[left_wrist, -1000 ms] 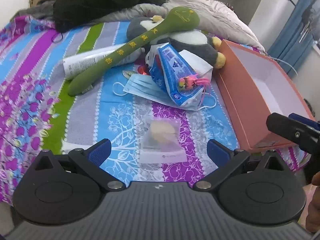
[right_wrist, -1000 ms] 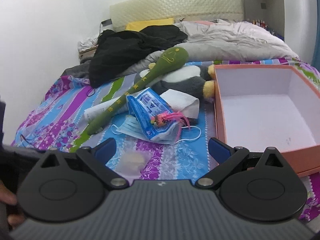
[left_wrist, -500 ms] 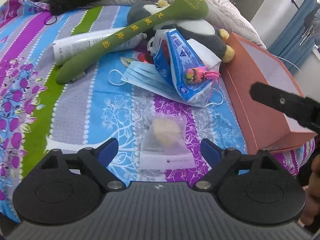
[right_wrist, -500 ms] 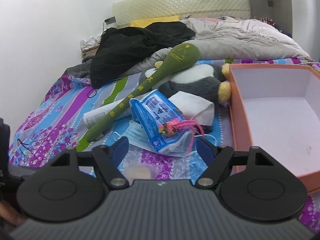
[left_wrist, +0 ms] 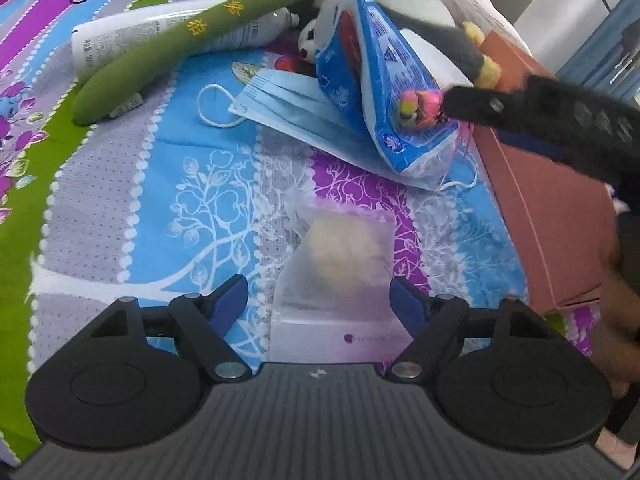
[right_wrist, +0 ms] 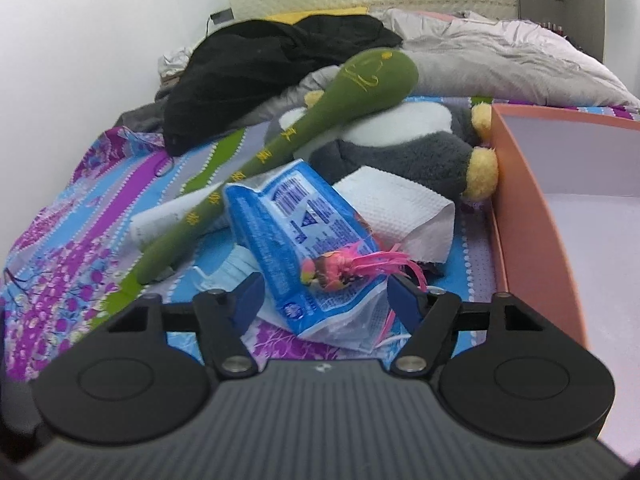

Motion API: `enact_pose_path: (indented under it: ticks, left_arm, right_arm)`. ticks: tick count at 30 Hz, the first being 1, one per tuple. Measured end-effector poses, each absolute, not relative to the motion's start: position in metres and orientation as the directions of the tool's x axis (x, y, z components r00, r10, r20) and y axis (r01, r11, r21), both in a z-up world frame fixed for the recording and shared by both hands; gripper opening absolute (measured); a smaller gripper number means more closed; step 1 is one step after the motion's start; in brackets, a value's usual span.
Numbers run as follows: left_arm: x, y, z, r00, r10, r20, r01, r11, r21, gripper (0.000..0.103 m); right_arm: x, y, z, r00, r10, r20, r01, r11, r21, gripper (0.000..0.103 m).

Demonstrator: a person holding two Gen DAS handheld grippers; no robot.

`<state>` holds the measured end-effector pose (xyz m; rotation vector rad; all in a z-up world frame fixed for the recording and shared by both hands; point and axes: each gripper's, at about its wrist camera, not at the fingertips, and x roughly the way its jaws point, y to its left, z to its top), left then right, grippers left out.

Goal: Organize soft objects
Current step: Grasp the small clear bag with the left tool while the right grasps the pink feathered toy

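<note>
My left gripper (left_wrist: 320, 302) is open, its fingers on either side of a clear bag with a pale puff (left_wrist: 340, 264) lying on the bedspread. My right gripper (right_wrist: 324, 292) is open around the near end of a blue tissue pack (right_wrist: 304, 232) with a pink tasselled toy (right_wrist: 340, 266) on it; the pack (left_wrist: 376, 88) and the toy (left_wrist: 420, 108) also show in the left wrist view, with a right finger (left_wrist: 520, 110) beside them. A green plush club (right_wrist: 296, 140), a grey plush penguin (right_wrist: 400, 148) and a blue face mask (left_wrist: 288, 108) lie around.
An open orange box (right_wrist: 532, 216) stands to the right; its side (left_wrist: 552, 216) shows in the left wrist view. A white tube (left_wrist: 120, 44) lies under the club. Black clothes (right_wrist: 260, 64) and a grey quilt (right_wrist: 500, 64) are heaped at the bed's head.
Both grippers have moved forward and down. The left one has closed in on the clear bag; the right one has come up around the blue pack and pink toy.
</note>
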<state>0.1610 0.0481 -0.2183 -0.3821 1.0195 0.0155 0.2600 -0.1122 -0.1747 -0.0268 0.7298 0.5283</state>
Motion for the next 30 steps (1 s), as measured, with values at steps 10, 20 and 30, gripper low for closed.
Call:
enact_pose_path:
  ticks: [10, 20, 30]
  left_arm:
    - [0.175, 0.040, -0.224, 0.540, -0.185, -0.821, -0.149, 0.939, -0.310, 0.054]
    - [0.171, 0.041, -0.213, 0.545, -0.172, -0.821, -0.227, 0.912, -0.341, 0.016]
    - [0.151, 0.034, -0.197, 0.550, -0.152, -0.821, -0.244, 0.911, -0.331, 0.013]
  right_arm:
    - [0.289, -0.094, -0.206, 0.612, 0.431, -0.663, -0.476, 0.870, 0.126, 0.064]
    - [0.284, -0.100, -0.207, 0.608, 0.462, -0.646, -0.481, 0.862, 0.164, 0.049]
    - [0.240, -0.118, -0.181, 0.613, 0.458, -0.643, -0.497, 0.857, 0.136, 0.049]
